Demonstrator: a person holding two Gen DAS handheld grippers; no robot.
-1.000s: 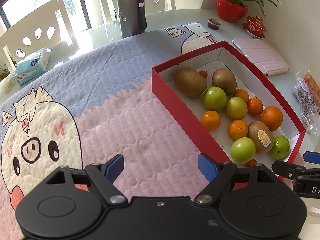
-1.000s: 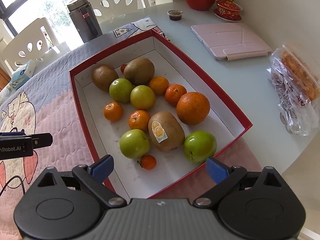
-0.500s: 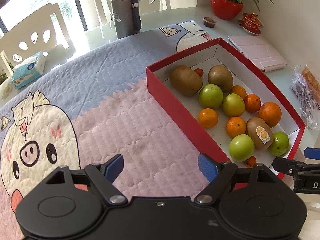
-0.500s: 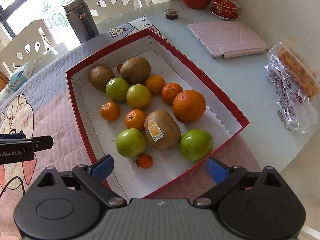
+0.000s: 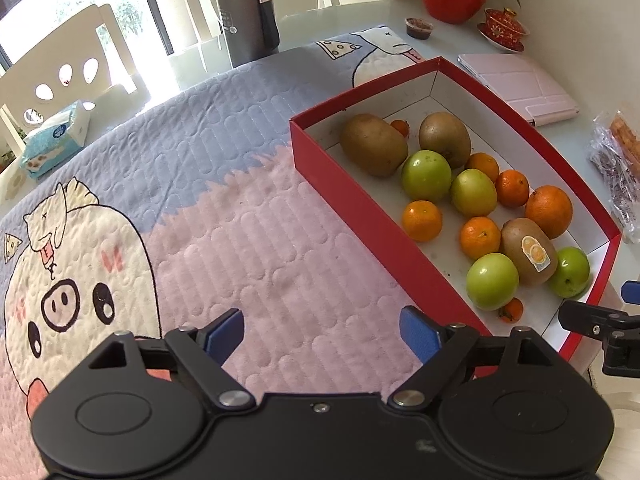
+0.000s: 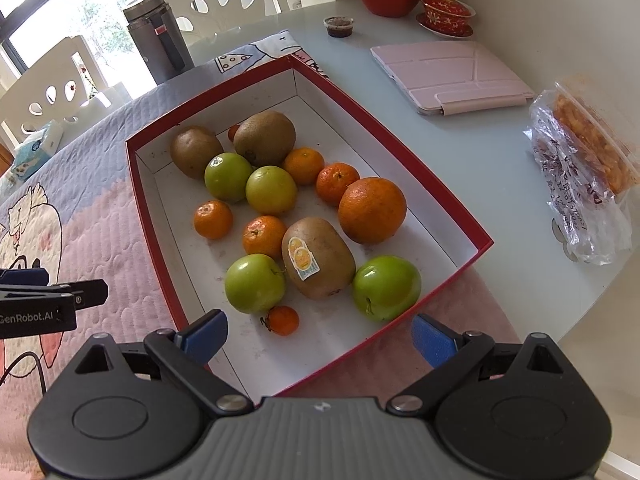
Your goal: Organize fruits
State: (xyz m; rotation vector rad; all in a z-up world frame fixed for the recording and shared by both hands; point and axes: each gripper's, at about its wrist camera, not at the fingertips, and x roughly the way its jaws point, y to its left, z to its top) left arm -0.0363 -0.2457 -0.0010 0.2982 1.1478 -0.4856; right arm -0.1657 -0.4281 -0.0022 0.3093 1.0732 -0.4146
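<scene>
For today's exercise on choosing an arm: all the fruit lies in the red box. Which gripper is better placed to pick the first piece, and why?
Probably the right gripper: it is open above the red box's near end, a tiny orange just ahead. The left gripper, also open, is over the quilted mat beside the box.

Only one thing I can read — "GenRobot.AI" on my left gripper (image 6: 38,314); the kiwi sticker (image 6: 303,259) is illegible.

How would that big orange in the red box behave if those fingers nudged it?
The big orange looks round, so it would probably roll. The stickered kiwi and a small mandarin sit right beside it and would likely stop it. Its dimpled peel probably grips well.
</scene>
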